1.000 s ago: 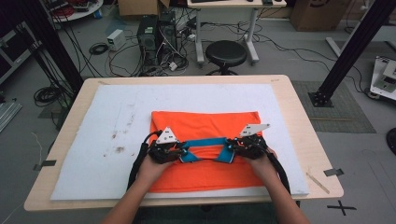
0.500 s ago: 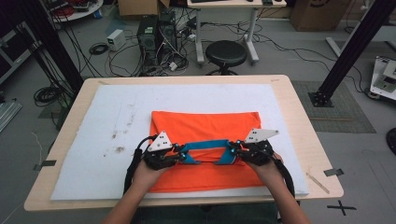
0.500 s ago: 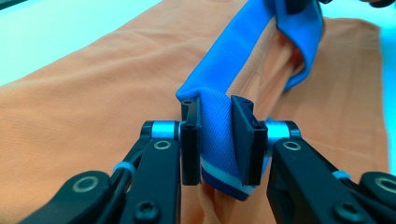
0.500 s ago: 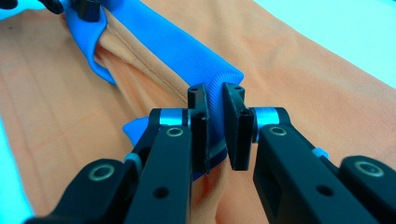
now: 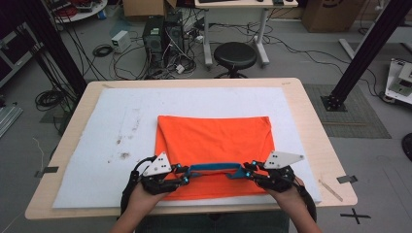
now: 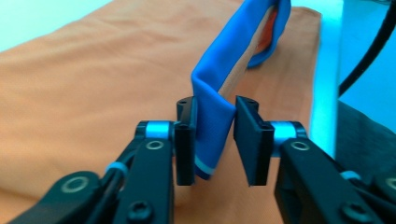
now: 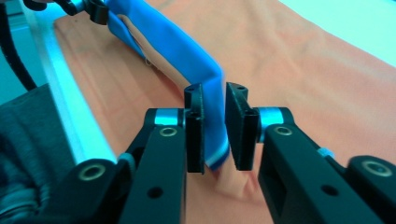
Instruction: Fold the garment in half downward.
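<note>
An orange shirt (image 5: pixel 214 136) lies flat on the white mat (image 5: pixel 121 121). Its blue collar (image 5: pixel 214 168) is stretched in a straight band near the shirt's front edge, between the two grippers. My left gripper (image 5: pixel 187 171) pinches the collar's left end, and my right gripper (image 5: pixel 245 171) pinches the right end. In the left gripper view the blue collar (image 6: pixel 238 51) rises off the orange cloth from my left gripper (image 6: pixel 215 135). The right gripper view shows the collar (image 7: pixel 159 37) running away from my right gripper (image 7: pixel 215 126) towards the other one.
The mat covers most of a wooden table (image 5: pixel 311 121). Dark stains (image 5: pixel 121 145) mark the mat left of the shirt. A thin stick (image 5: pixel 330 190) lies at the table's front right. A stool (image 5: pixel 234 56) and cables stand on the floor beyond.
Both grippers have moved towards the table's front edge with the blue collar held between them. The collar now lies nearer the shirt's front edge.
</note>
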Action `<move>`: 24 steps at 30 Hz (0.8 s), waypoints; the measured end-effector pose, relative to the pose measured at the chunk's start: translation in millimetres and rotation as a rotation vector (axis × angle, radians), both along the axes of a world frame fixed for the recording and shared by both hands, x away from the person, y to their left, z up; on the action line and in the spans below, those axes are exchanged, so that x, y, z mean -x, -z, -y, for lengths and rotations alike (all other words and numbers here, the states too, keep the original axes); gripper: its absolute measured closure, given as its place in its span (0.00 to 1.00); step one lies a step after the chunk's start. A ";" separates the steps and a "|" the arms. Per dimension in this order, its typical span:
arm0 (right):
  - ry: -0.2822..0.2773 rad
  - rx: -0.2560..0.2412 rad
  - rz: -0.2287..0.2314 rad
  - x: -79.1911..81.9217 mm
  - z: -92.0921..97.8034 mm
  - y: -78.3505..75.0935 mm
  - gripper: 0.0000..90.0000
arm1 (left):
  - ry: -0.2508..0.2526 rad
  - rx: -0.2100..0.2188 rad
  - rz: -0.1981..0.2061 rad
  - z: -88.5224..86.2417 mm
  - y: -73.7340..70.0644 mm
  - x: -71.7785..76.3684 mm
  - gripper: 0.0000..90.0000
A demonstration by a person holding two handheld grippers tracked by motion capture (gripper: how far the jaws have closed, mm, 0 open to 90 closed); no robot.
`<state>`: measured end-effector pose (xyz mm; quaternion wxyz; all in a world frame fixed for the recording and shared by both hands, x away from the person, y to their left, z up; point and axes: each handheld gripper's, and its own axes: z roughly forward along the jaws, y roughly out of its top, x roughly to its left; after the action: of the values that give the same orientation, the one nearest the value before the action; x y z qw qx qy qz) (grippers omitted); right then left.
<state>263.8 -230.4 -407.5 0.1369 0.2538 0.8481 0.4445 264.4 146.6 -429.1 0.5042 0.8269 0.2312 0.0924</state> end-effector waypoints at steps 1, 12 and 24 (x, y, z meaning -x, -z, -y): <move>0.007 -0.007 -0.005 1.8 3.4 0.4 0.84 | -0.005 0.014 -0.001 -3.2 -1.2 1.6 0.71; 0.124 -0.003 0.016 -14.7 28.4 -3.4 0.78 | -0.148 0.068 0.012 -31.3 -11.8 -18.7 0.47; 0.230 0.016 0.029 -56.0 43.5 -4.2 0.71 | -0.215 0.009 -0.008 -25.0 -5.2 -70.1 0.40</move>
<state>319.9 -273.9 -403.3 0.2011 0.3418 0.8149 0.4227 334.5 171.6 -424.0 0.4940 0.7955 0.3211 0.1415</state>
